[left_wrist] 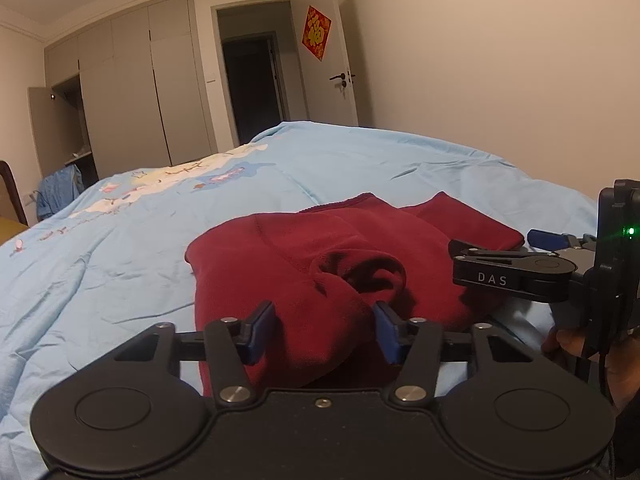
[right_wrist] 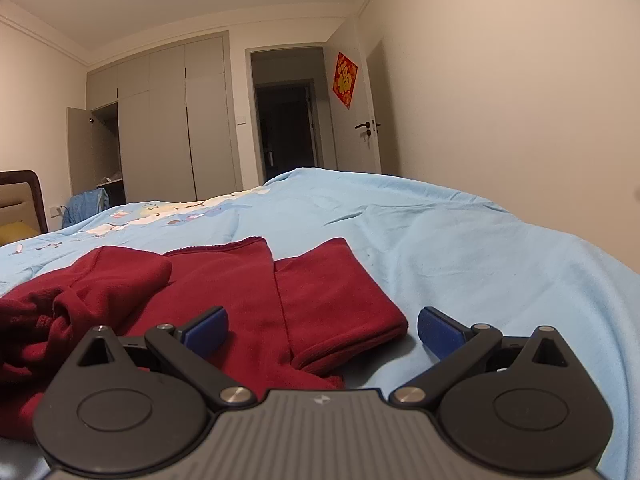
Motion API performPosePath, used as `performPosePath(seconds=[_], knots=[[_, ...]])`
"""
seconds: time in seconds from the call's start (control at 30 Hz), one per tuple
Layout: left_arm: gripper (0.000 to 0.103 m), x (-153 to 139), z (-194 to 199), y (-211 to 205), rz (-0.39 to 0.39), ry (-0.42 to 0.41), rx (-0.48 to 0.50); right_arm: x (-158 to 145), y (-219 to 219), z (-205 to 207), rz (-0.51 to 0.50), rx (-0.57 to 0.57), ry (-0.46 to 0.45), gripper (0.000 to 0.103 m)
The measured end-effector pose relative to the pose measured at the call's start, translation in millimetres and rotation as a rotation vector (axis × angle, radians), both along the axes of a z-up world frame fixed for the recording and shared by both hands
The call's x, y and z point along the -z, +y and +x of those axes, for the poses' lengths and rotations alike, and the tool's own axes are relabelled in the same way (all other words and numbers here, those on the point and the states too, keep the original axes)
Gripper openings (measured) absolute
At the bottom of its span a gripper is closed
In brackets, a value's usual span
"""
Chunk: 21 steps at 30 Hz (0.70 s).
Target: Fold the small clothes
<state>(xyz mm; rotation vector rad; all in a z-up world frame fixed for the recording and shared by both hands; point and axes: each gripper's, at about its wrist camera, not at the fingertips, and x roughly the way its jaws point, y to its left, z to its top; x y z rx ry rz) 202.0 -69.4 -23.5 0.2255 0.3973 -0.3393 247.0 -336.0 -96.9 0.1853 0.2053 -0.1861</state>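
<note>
Bedroom: light-blue bedspread (left_wrist: pixel 120 248), grey wardrobe (left_wrist: pixel 132 92) at far wall, open door beyond.
Left gripper (left_wrist: pixel 325 326): jaws apart, straddling a raised hump of the red garment (left_wrist: pixel 320 264); not clamped.
Garment: crumpled on the left, sleeves (right_wrist: pixel 336 296) lying flatter toward the right.
Right gripper (right_wrist: pixel 322 330): jaws wide, empty, low over the sleeve end.
Risk: closing on the bunched hump likely grabs several layers; fold drags skewed.
Risk: pads may pinch bedspread with cloth.

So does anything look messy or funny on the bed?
Yes. The red garment is only half tidy: its right side lies flat, but its left side is bunched in a rumpled heap. Far back, one wardrobe door hangs open. Both grippers, left and right, are open.
</note>
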Motion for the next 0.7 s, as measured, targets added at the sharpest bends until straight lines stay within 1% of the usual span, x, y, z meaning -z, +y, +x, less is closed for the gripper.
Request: performPosePath(seconds=[0.07,0.17,0.27,0.33,0.43,0.5,0.57,0.7], knots=[[0.037,1,0,1,-0.019,0.013,0.012,-1,0,-2,0.004,-0.015,0.001,0.103],[0.029,3,-2,-1,-0.018,0.019,0.032,-2,1,-5,-0.003,-0.027,0.002,0.103],[0.025,6,-5,-2,-0.011,0.012,0.039,-5,3,-7,-0.022,-0.039,0.024,0.103],[0.022,8,-5,-2,-0.012,0.010,0.039,-9,4,-12,-0.034,-0.054,0.023,0.103],[0.021,10,-5,-1,-0.024,0.007,0.032,-17,4,-18,-0.040,-0.104,0.019,0.103],[0.020,11,-6,1,-0.030,0.004,0.031,-22,2,-18,-0.032,-0.151,0.033,0.103],[0.019,11,-6,3,-0.035,0.002,0.030,-28,-2,-16,-0.003,-0.191,0.053,0.103],[0.017,10,-6,6,-0.056,0.003,0.027,-43,-9,-9,0.048,-0.256,0.043,0.103]])
